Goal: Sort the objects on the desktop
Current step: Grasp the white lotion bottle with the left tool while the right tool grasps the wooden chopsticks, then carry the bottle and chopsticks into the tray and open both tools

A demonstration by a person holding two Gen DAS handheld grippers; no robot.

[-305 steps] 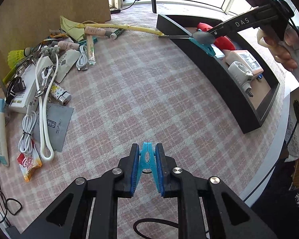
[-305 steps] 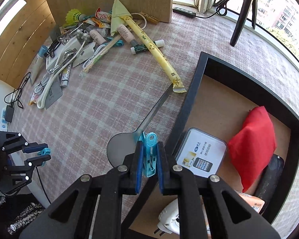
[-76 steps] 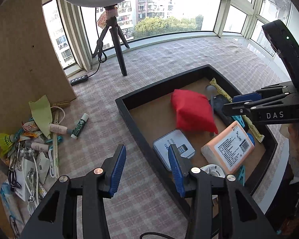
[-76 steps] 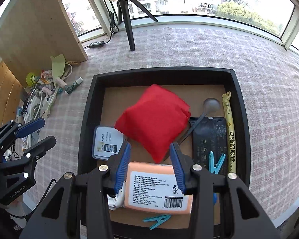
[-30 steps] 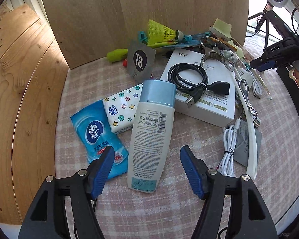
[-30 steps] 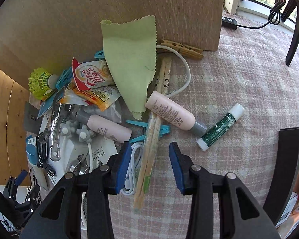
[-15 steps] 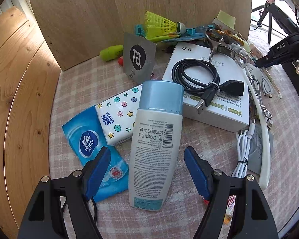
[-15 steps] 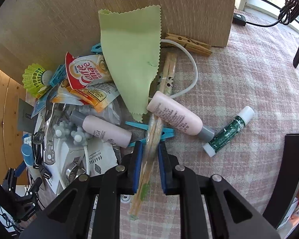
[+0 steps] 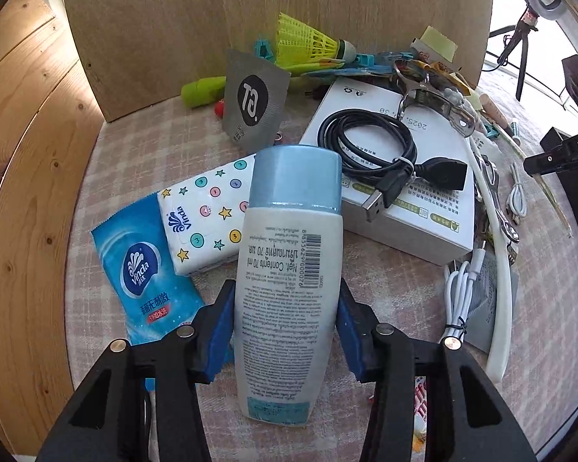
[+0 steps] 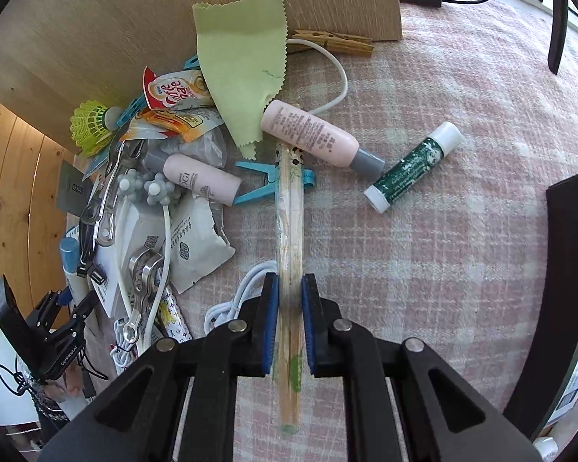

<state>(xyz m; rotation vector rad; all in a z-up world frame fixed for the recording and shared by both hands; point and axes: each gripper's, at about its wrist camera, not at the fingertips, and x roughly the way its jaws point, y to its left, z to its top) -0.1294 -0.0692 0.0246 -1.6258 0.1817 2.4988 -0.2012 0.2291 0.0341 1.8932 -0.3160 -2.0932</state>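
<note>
The left gripper (image 9: 285, 319) is closing its jaws around a blue-capped bottle (image 9: 289, 265) that lies between the pads on a pink checked cloth (image 9: 397, 292), the pads seemingly touching its sides — a white box (image 9: 416, 208) just beyond on its right, a wooden board (image 9: 165, 27) standing past the clutter ahead. The right gripper (image 10: 289, 308) is closing on wrapped chopsticks (image 10: 289, 231) — clamped between its pads and reaching ahead to a pink tube (image 10: 312, 134), with a black tray's (image 10: 566, 269) rim on its right.
</note>
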